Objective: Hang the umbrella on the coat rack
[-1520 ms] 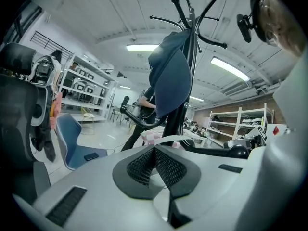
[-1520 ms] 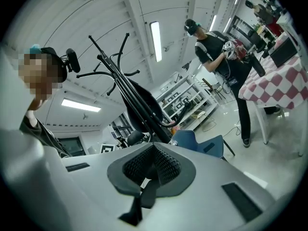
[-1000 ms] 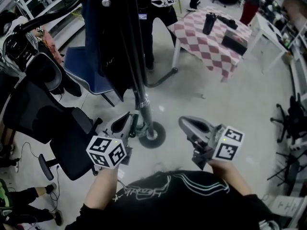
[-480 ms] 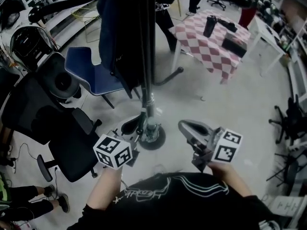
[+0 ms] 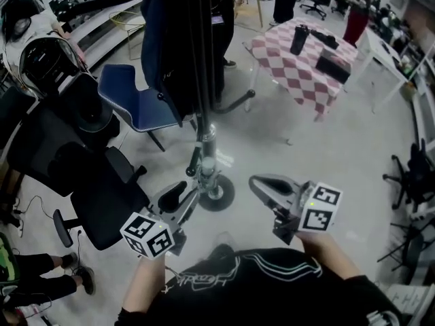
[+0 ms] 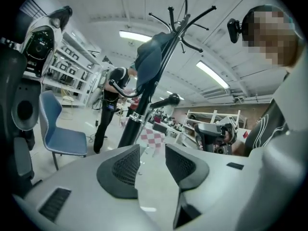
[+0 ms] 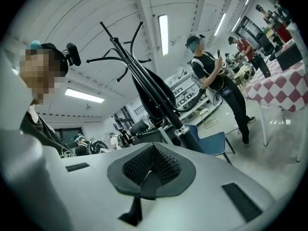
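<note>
Glossy black metal coat rack (image 5: 202, 94) — matt dark cloth umbrella (image 5: 158, 53).

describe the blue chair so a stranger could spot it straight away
Find the tall black coat rack standing mid-floor. Just left of its pole in the head view is the blue chair: the only blue seat, on thin legs, whereas the office chair nearer the person is black and padded.
</note>
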The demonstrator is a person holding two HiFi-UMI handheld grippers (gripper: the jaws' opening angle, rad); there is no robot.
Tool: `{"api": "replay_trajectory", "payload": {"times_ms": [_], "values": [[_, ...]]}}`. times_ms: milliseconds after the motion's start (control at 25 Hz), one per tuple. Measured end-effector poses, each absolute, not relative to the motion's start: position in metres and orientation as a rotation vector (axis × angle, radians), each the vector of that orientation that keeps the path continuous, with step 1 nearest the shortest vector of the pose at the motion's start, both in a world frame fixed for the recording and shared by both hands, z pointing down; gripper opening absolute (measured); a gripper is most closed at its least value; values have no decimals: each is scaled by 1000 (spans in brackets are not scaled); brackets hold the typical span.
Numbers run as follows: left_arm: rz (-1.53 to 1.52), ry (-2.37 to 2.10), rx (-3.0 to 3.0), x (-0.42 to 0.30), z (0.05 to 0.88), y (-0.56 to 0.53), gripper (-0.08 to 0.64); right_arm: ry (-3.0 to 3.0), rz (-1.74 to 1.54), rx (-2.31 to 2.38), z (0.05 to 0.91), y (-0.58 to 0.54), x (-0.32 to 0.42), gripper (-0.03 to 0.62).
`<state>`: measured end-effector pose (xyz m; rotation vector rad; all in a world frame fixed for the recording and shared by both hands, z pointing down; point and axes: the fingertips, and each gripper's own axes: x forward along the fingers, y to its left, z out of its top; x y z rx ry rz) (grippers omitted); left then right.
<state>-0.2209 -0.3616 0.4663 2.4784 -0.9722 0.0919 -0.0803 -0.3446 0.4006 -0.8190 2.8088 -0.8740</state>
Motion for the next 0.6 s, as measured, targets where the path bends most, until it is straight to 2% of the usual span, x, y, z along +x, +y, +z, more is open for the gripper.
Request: {"api": "replay_trajectory", "payload": {"times_ms": [440,600], "values": [[-214,-870,2491,-149,379,-229,140,2900,-783,-640,371,-226,-36,11],[-283,-828,2541,-124,355,-166,70,2903,-755,-583,361,-170,-21,11]]}}
